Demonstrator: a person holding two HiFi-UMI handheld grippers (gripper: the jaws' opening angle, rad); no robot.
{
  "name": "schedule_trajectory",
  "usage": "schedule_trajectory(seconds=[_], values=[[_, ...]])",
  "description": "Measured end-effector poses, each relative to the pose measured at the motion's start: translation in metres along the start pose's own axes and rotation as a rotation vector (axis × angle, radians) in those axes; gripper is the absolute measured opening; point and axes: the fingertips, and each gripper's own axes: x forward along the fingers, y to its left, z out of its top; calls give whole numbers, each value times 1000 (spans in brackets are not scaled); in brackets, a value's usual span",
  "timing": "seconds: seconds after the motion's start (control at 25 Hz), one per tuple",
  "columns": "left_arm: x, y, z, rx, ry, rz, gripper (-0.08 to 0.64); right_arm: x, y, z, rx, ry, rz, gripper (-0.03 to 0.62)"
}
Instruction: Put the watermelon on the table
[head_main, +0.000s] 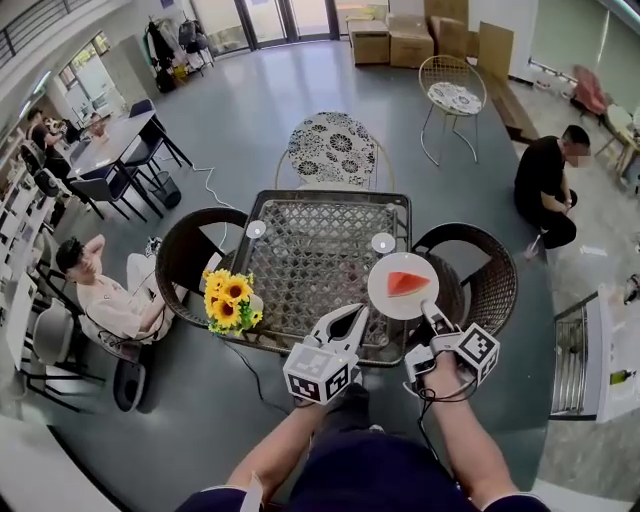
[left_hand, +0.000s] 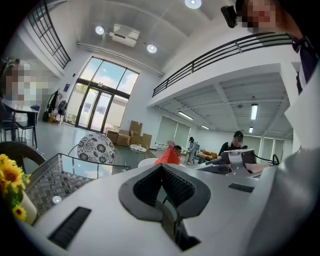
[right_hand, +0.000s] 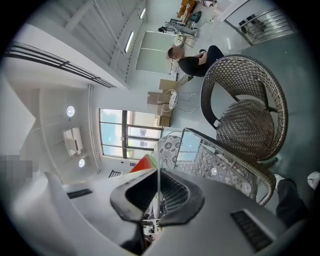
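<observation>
One watermelon slice (head_main: 406, 283), one plate (head_main: 384, 297), two tongs (head_main: 352, 313) (head_main: 429, 309)

Readable text: none in any view.
Brown cardboard boxes (head_main: 405, 40): any print is too small to read.
White marker-patterned cubes (head_main: 320, 376): black squares only, no letters or numbers.

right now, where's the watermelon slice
In the head view the watermelon slice lies on a white plate over the table, front right, its rim pinched by the right gripper, beside the wicker chair.
</observation>
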Motion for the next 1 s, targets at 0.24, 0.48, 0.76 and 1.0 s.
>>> schedule_trajectory(seconds=[0.24, 0.48, 0.76, 1.0], values=[[37, 43, 9, 2, 13, -38, 3, 51, -4, 4, -11, -23, -43, 14], [68, 84, 19, -12, 28, -76, 3, 98, 0, 10, -3, -59, -52, 14], [91, 107, 18, -21, 53, -110, 3, 130, -1, 22, -2, -93, -64, 14], [109, 114, 21, -35, 55, -103, 3, 149, -14, 33, 17, -75, -85, 14]])
